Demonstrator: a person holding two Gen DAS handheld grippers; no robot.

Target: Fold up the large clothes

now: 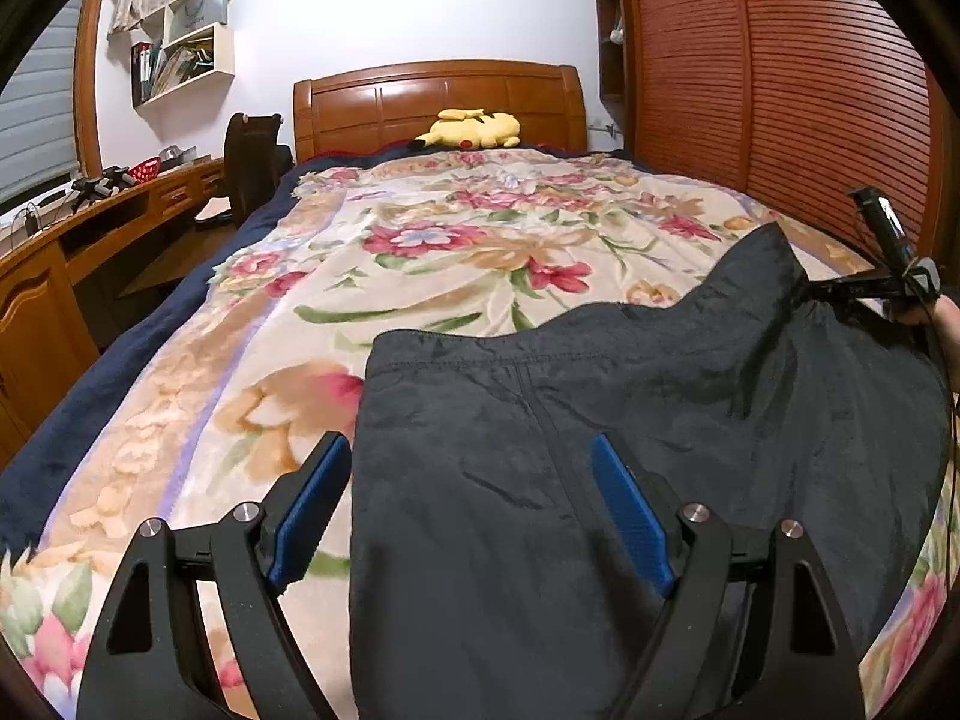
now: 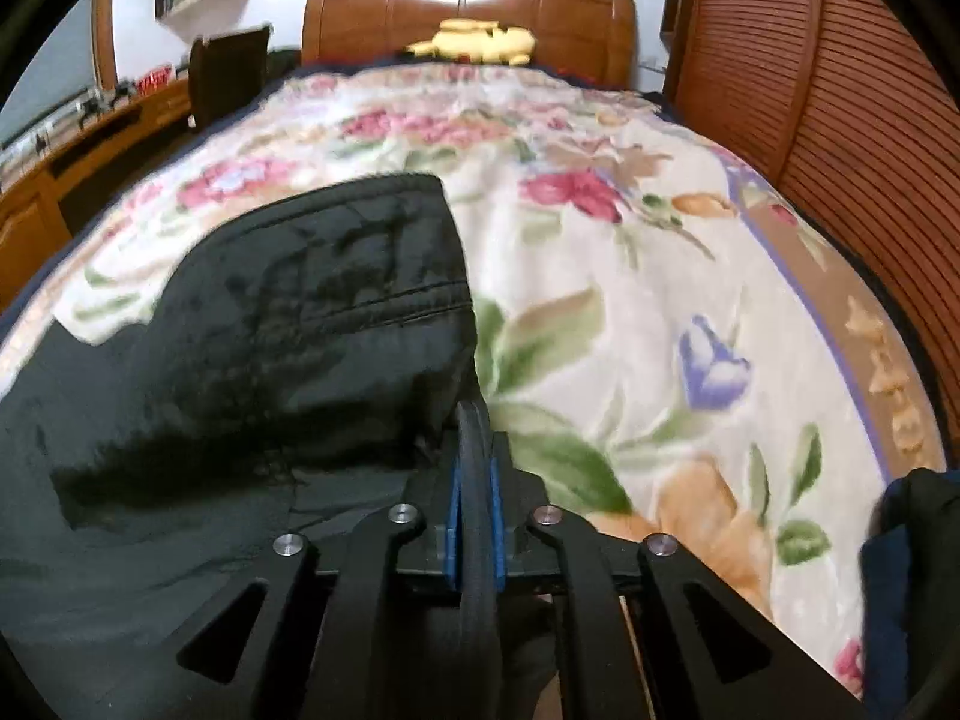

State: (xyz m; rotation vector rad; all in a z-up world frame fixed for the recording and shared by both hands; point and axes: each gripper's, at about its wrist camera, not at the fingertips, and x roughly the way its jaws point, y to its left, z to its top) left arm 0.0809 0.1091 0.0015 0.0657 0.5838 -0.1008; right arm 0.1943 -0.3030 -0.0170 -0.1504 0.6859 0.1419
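Left gripper (image 1: 471,510) held wide apart, blue pads (image 1: 312,504) pressing on nothing; left pad over the floral blanket (image 1: 420,252), right pad over the black garment (image 1: 600,420), the garment's left edge running between the two. Garment spread flat ahead of and beneath these fingers, seam running away down the middle. Right gripper (image 2: 474,480) clamped tight on a bunched fold of that black garment (image 2: 270,330), fabric pinched between both pads and its right-hand part lifted off the blanket. Yellow plush toy (image 1: 471,129) far beyond the fingertips, against the wooden headboard (image 1: 438,102).
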